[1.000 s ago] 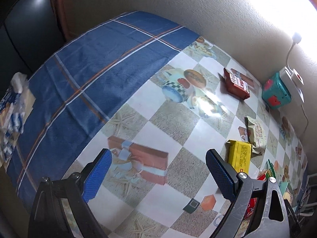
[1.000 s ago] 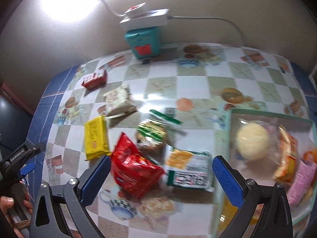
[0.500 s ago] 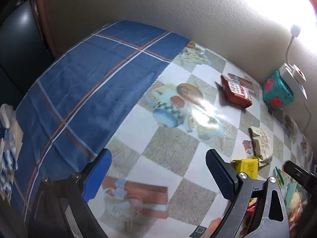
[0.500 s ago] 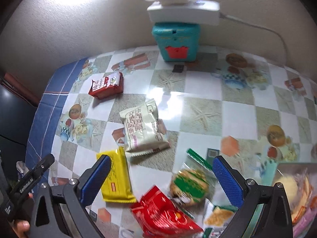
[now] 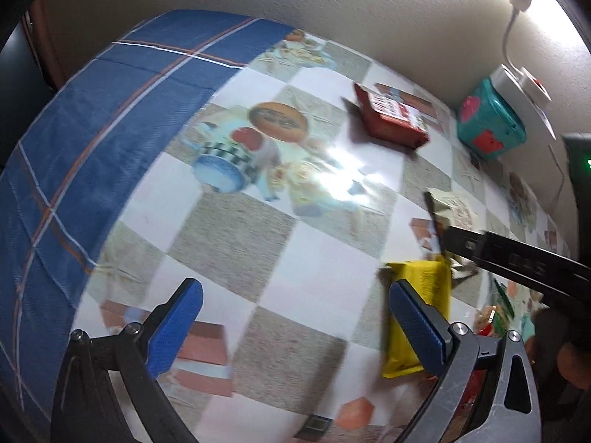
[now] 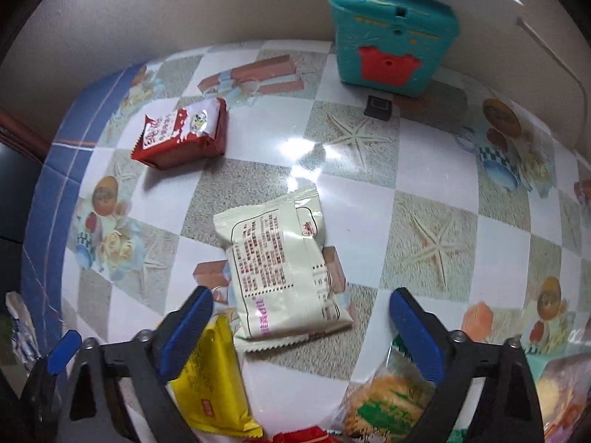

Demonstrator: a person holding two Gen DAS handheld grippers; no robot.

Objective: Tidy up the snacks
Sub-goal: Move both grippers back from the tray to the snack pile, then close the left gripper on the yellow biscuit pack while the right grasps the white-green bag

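The right gripper has just been closing but its jaws stand wide, nothing gripped; the cream snack packet, printed back up, lies between them at lower centre. The left gripper, jaws just opening wider, is empty over the tablecloth, the yellow packet beside its right finger.

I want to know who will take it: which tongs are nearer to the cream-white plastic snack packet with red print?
Right. The right tongs hover open just over the cream-white plastic snack packet. The left tongs are farther away, beside the yellow packet.
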